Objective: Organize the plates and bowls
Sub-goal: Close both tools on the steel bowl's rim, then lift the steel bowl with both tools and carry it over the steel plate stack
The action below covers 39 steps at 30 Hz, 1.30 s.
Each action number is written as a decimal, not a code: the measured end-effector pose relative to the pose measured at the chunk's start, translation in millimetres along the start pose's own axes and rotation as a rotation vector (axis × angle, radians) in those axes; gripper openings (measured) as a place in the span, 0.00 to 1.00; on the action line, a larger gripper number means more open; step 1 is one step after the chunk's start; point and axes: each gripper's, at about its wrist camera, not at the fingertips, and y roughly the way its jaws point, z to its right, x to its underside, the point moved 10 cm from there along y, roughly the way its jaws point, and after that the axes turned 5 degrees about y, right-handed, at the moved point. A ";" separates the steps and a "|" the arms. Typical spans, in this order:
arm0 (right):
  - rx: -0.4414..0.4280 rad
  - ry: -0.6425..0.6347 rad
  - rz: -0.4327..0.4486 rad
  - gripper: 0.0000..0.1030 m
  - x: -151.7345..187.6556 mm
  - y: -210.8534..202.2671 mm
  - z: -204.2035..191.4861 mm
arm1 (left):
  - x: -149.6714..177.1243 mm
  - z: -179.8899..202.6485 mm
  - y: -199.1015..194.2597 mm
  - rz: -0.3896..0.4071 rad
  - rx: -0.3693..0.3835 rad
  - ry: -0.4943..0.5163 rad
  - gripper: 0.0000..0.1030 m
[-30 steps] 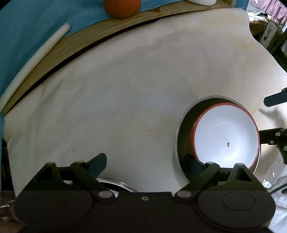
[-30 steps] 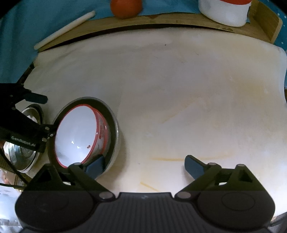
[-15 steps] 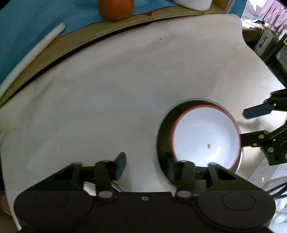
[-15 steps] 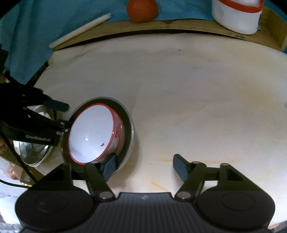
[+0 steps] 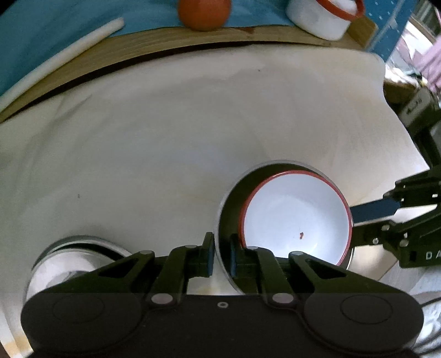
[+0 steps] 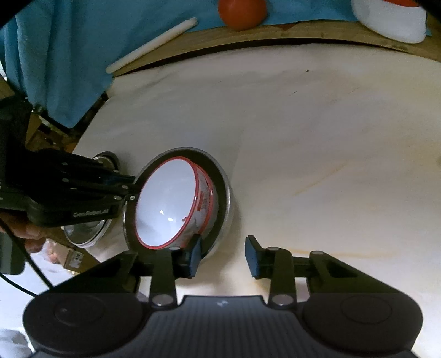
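The left gripper (image 5: 219,254) is pinching the rim of the metal bowl (image 5: 230,198) near the worktop's (image 5: 165,137) left edge. A white bowl with a red rim (image 5: 296,217) sits tilted inside it. The right gripper (image 6: 222,256) is closing, its jaws straddling the metal bowl's opposite rim without gripping yet.

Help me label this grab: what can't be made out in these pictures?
- Left wrist view: second steel bowl, blurred and partly behind the left gripper; contents unclear.
- Right wrist view: outer steel bowl, near rim between the right gripper's closing jaws; one finger hides any contact.
- Right wrist view: white cup, cut off by the top edge.
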 end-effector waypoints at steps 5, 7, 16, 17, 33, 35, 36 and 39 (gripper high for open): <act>-0.018 -0.003 -0.013 0.39 0.6 3.2 0.8 | 9.0 -1.1 -6.9 0.020 0.007 -0.048 0.09; -0.032 0.015 -0.019 0.39 -0.6 4.6 2.5 | 10.7 -2.8 -8.7 0.026 0.009 -0.056 0.09; -0.081 0.118 0.001 0.21 1.7 6.2 5.0 | 9.1 -10.3 -7.3 0.052 0.042 -0.069 0.08; -0.073 0.128 0.008 0.21 2.1 6.3 4.7 | 9.8 -11.1 -7.7 0.055 0.050 -0.070 0.08; 0.013 0.268 0.076 0.21 13.4 21.6 -1.3 | 13.7 -11.7 -8.8 0.095 0.078 -0.103 0.08; 0.024 0.272 0.085 0.20 14.8 20.7 -1.9 | 13.9 -10.7 -9.2 0.098 0.083 -0.113 0.07; 0.030 0.275 0.089 0.20 15.3 20.5 -1.6 | 13.9 -10.2 -9.3 0.099 0.088 -0.119 0.07; 0.040 0.293 0.098 0.19 16.9 18.1 1.0 | 13.9 -9.6 -8.5 0.099 0.100 -0.134 0.07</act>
